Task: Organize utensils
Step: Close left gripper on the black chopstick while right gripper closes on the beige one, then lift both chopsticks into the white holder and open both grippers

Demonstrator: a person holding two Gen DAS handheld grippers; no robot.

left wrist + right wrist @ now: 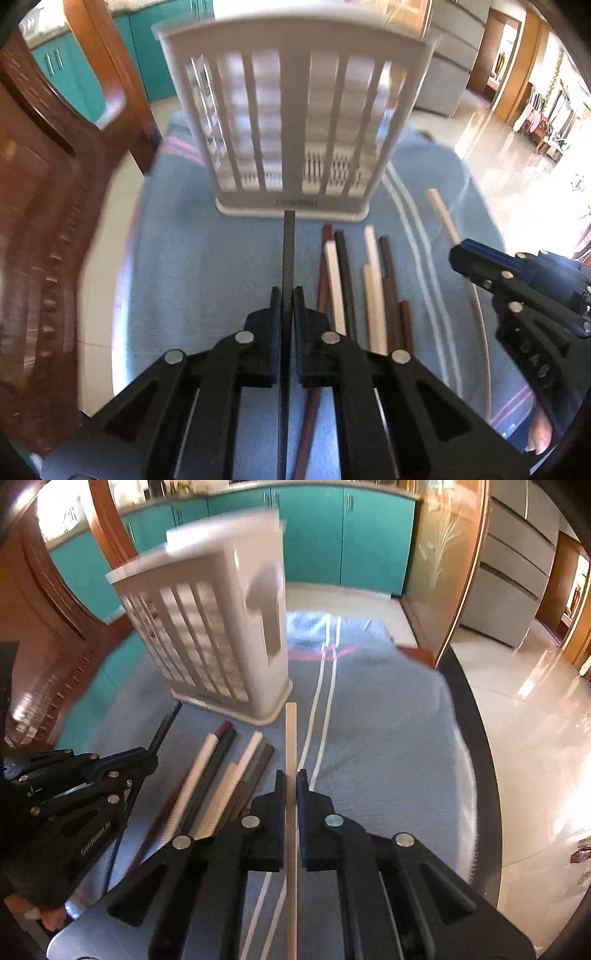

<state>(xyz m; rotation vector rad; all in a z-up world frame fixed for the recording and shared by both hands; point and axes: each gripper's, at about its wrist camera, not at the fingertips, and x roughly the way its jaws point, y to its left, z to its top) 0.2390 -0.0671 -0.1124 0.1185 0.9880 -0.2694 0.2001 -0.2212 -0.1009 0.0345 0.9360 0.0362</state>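
A slatted utensil holder point(291, 122) stands upright on a cloth point(192, 258) spread over the surface. In front of it a row of chopsticks point(354, 280) lies side by side on the cloth. Left of the row, the left hand-held gripper point(287, 295) holds one chopstick point(288, 251); right of it, the right hand-held gripper point(291, 775) holds another chopstick point(291, 738).

table point(476, 716) | blue towel point(207, 266) | white holder point(295, 122), chopsticks point(373, 295)

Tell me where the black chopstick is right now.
The black chopstick is clamped in the left gripper, tip pointing at the base of the white holder, left of the loose chopsticks on the cloth.
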